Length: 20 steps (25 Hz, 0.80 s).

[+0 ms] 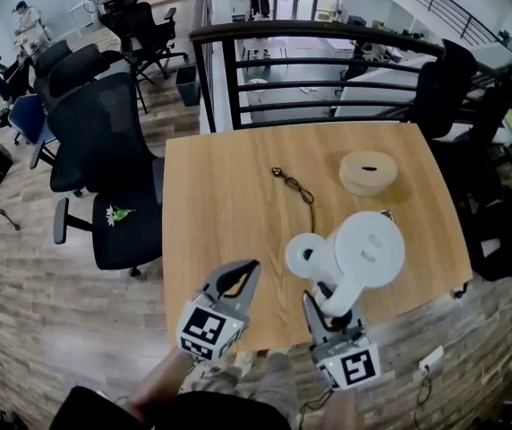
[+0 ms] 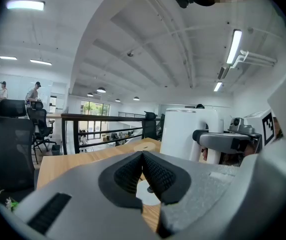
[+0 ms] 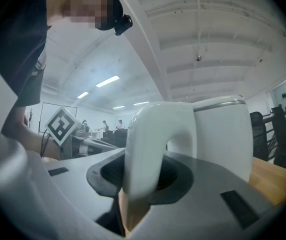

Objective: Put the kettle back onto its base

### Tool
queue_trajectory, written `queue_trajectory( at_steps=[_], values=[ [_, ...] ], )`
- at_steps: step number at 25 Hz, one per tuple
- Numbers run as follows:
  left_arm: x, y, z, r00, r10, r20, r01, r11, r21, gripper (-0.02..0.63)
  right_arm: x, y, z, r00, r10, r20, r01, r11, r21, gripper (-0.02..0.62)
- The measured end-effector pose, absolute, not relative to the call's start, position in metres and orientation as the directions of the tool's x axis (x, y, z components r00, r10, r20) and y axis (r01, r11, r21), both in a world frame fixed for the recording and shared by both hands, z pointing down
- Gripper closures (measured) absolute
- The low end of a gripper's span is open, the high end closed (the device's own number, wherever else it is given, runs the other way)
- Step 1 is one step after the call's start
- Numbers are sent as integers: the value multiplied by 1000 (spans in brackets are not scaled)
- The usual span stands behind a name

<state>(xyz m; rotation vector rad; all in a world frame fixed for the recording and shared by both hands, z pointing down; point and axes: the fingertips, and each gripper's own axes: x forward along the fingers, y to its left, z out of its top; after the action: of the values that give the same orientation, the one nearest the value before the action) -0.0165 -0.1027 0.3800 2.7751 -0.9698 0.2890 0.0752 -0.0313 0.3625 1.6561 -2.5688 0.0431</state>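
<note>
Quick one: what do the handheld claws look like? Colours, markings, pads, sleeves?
The left claw and right claw match: grey moulded bodies tapering to two jaws, lined with black ribbed pads. Each carries a white cube with black square markers. The person wears a dark top.

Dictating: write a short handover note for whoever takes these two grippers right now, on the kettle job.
Left gripper: jaws together, empty, over the near part of the table.
Right gripper: shut on the kettle's handle.
Kettle: in that grip, just right of its base, not seated on it.
Done: handle gripped.
Left: bring the kettle over the base, set it down centred, then release.
Wooden ring and cord lie farther back, probably out of the way.
</note>
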Motion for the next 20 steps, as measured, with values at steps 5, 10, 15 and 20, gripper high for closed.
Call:
queue_trajectory(
  at_steps=[5,10,15,20],
  values=[
    [-20,-118,398,727,-627,281,-677,-723,137,604,72,-53,379,-475,-876,84,-879,477,5,489],
    [-20,-135,416,695,-651,304,-710,-688,150,604,69,-74,403,-531,-841,107,-846,533,-9,489],
    [-17,-142,436,662,-675,326,-742,-654,150,604,69,-85,426,-580,-807,115,-814,581,-25,489],
    [-11,-146,454,642,-684,347,-758,-634,153,604,73,-95,441,-607,-787,110,-794,607,-34,489]
  ],
)
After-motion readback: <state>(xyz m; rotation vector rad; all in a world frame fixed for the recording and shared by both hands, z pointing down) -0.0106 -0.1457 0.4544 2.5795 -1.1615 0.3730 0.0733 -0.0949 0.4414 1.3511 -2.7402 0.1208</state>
